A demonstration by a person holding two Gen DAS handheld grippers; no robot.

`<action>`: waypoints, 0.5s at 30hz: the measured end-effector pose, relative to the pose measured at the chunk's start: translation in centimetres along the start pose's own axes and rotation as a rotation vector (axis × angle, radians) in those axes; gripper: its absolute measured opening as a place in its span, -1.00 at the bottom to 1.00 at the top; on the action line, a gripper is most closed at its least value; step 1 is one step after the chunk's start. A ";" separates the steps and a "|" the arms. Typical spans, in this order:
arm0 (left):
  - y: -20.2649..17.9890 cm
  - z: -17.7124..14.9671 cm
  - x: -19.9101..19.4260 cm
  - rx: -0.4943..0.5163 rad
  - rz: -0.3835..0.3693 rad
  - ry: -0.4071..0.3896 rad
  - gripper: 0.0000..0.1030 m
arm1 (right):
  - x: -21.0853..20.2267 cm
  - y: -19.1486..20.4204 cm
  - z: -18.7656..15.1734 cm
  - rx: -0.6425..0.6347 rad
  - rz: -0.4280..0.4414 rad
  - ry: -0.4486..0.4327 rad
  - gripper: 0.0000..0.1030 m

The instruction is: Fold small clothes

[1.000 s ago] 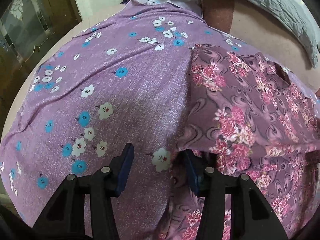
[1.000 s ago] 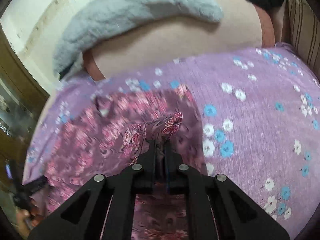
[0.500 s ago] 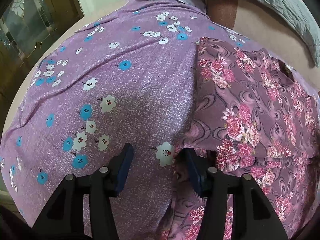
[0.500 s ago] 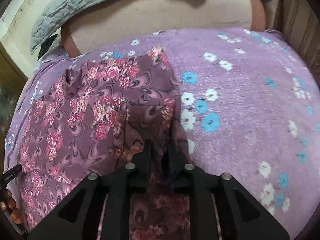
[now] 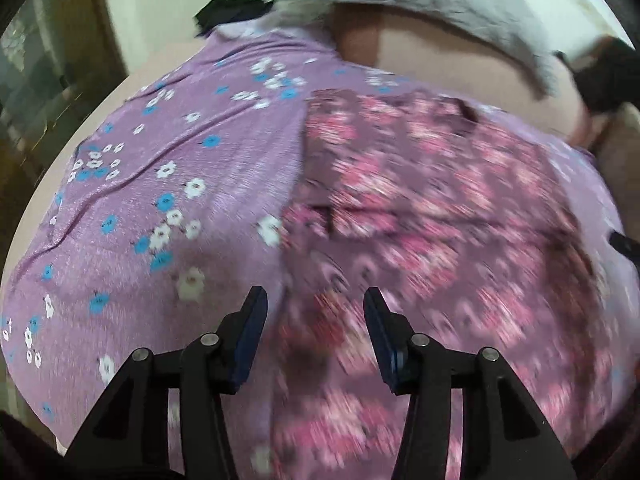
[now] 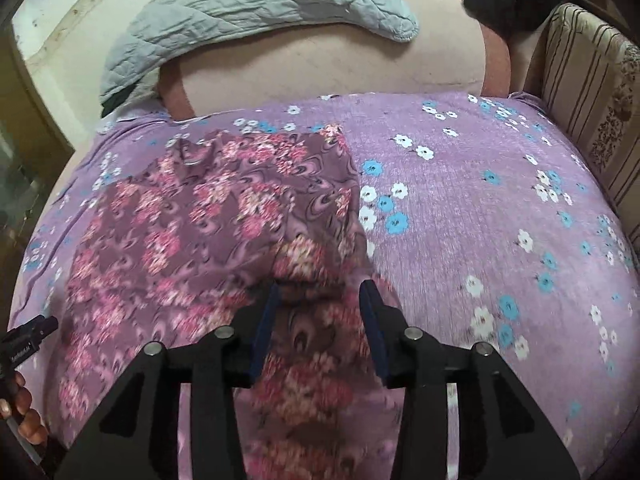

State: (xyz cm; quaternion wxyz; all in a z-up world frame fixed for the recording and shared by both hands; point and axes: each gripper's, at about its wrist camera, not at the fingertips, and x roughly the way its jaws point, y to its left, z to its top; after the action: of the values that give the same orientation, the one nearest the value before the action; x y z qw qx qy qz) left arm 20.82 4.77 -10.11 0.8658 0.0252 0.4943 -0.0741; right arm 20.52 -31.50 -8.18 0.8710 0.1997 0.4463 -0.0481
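A small mauve garment with pink flowers [image 6: 224, 224] lies spread on the lilac flowered sheet [image 6: 500, 200]; its right side is folded inward. In the left wrist view the garment [image 5: 432, 208] fills the right half, blurred by motion. My left gripper [image 5: 314, 300] is open and empty, hovering over the garment's left edge. My right gripper [image 6: 318, 294] is open and empty, just above the garment's folded right edge. The left gripper's tip [image 6: 34, 330] and the hand holding it show at the far left of the right wrist view.
A grey quilted blanket [image 6: 256, 12] lies on the pink sofa back [image 6: 340, 68]. A striped cushion [image 6: 588, 92] stands at the right. Dark cloth [image 5: 228, 14] lies at the back. A wooden cabinet with glass [image 5: 36, 60] stands at the left.
My right gripper has let go of the garment's edge and opened, leaving the fold laid down. My left gripper has moved right, over the garment's edge, and stayed open.
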 end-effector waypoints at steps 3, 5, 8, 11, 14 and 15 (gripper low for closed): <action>-0.7 -2.5 -2.6 0.041 -0.025 -0.021 0.13 | -2.2 -0.1 -2.0 -0.006 0.035 -0.002 0.02; -0.4 -4.4 -3.8 0.047 -0.032 -0.012 0.18 | -3.4 -0.1 -3.6 -0.022 0.060 0.005 0.07; 0.9 -6.9 -4.7 0.015 -0.049 0.034 0.18 | -5.3 -0.3 -6.5 -0.044 0.087 0.022 0.08; 2.2 -9.2 -4.9 -0.019 -0.060 0.083 0.20 | -6.8 -1.1 -9.3 -0.046 0.102 0.039 0.09; 2.8 -11.8 -5.0 -0.018 -0.033 0.114 0.21 | -8.1 -2.4 -12.0 -0.033 0.102 0.054 0.10; 3.1 -12.5 -4.9 -0.023 -0.027 0.127 0.23 | -8.5 -2.9 -12.8 -0.028 0.100 0.062 0.10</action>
State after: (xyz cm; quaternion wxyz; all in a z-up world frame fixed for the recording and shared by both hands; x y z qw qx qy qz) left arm 8.14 9.78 -12.36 0.8317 0.0130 0.5495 -0.0783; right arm 4.99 -29.92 -9.01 0.8607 0.2112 0.4631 0.0078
